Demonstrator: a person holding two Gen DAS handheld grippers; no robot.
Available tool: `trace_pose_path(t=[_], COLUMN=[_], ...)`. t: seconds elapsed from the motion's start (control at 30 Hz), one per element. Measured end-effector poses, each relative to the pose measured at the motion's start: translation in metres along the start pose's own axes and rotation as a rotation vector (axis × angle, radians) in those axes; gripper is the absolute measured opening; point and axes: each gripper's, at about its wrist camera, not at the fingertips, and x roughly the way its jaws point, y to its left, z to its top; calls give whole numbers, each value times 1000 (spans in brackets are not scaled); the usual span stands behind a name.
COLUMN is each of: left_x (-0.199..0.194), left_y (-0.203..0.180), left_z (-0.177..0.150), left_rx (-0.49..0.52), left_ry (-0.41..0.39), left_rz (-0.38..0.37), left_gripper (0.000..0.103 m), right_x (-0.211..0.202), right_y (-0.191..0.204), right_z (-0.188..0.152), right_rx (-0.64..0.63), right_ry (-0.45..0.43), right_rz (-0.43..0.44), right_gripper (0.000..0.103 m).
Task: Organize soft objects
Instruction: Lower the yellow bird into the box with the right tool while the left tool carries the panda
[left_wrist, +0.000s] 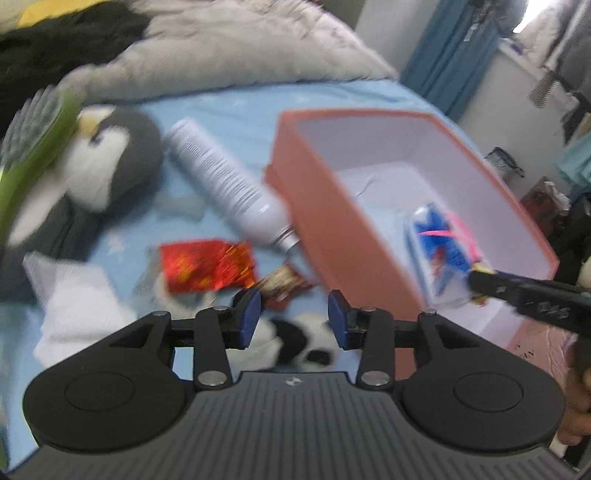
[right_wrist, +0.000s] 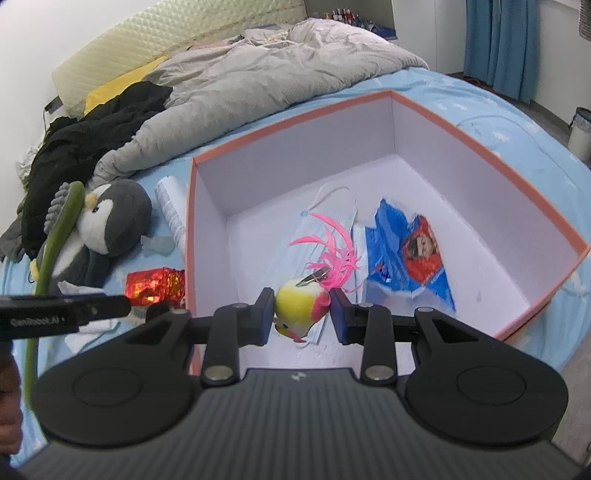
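A pink box (right_wrist: 373, 101) with white inside stands open on the blue bed; it also shows in the left wrist view (left_wrist: 306, 184). My right gripper (right_wrist: 302, 314) holds a yellow and pink plush bird (right_wrist: 301, 304) with pink feathers over the box's near side. Inside lie a face mask (right_wrist: 325, 214) and a blue packet (right_wrist: 402, 254). My left gripper (left_wrist: 293, 319) is open and empty, above a black and white plush (left_wrist: 295, 343) beside the box. A grey penguin plush (left_wrist: 107, 162) lies at the left, also in the right wrist view (right_wrist: 110, 221).
A white spray can (left_wrist: 225, 184), a red foil packet (left_wrist: 207, 266), a green-handled brush (right_wrist: 59, 229) and a white cloth (left_wrist: 74, 306) lie on the sheet left of the box. A grey duvet (right_wrist: 240, 81) and black clothes (right_wrist: 92, 125) are heaped behind.
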Motion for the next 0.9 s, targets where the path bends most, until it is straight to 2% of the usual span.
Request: trace_pose_path(t=[0.17, 0.2, 0.27, 0.6, 0.73, 0.9], left_x=[26, 32, 42, 63, 66, 66], left_y=[30, 35, 40, 62, 70, 75], left_z=[-19, -23, -29, -38, -42, -48], left_rx=[-81, -88, -105, -197, -265, -340], left_ry=[65, 78, 91, 87, 89, 72], left_rz=[16, 20, 19, -102, -162, -212], left_gripper=[47, 52, 55, 59, 59, 45], right_x=[6, 8, 10, 24, 28, 29], right_y=[1, 1, 0, 0, 3, 5], right_z=[-8, -9, -10, -15, -17, -17], right_rx=[7, 8, 4, -5, -13, -13], right_ry=[24, 28, 38, 74, 82, 87], right_rz=[-1, -1, -4, -9, -6, -3], right_gripper=[36, 36, 36, 36, 35, 36])
